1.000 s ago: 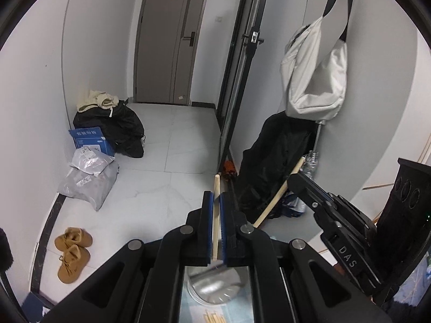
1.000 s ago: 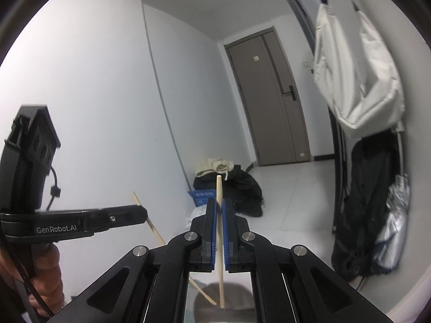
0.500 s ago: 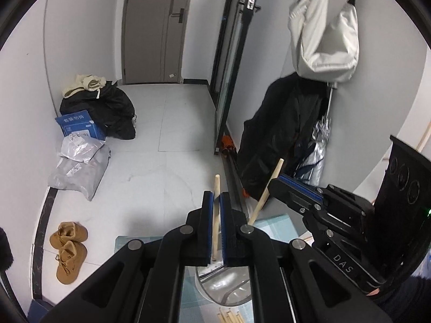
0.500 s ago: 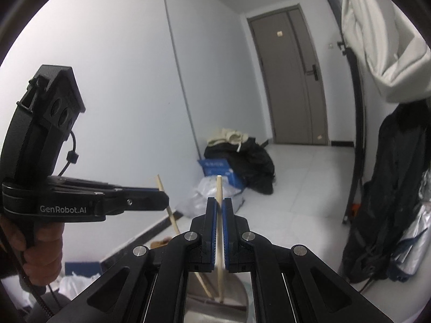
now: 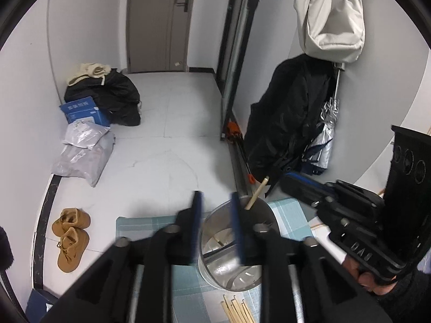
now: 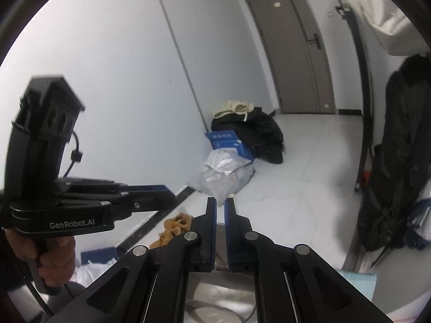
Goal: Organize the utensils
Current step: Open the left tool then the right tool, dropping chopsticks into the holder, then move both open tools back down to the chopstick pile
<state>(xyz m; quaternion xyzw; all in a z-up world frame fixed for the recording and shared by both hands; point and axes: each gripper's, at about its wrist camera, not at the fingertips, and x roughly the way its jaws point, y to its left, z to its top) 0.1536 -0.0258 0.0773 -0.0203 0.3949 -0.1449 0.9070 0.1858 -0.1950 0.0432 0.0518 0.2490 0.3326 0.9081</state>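
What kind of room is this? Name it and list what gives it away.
Probably a home entryway or hallway. A closed door stands at the far end, a pair of tan boots sits on the tiled floor by the wall, and a black coat hangs beside a folded umbrella.

Under my left gripper [image 5: 215, 215]: jaws opening over the round shiny metal holder [image 5: 231, 269]; nothing between them.
Holder mouth: one pale wooden chopstick [image 5: 257, 192] leans at the far rim; the rest of the opening looks free.
Right of holder: my right gripper [image 5: 292, 184] crowds that side closely.
Near side: a loose row of wooden chopsticks [image 5: 237, 311] lies on the blue checked mat [image 5: 140, 224].
Left of holder: bare mat, room to pass.
Beyond the table: open white tiled floor [image 5: 167, 145].
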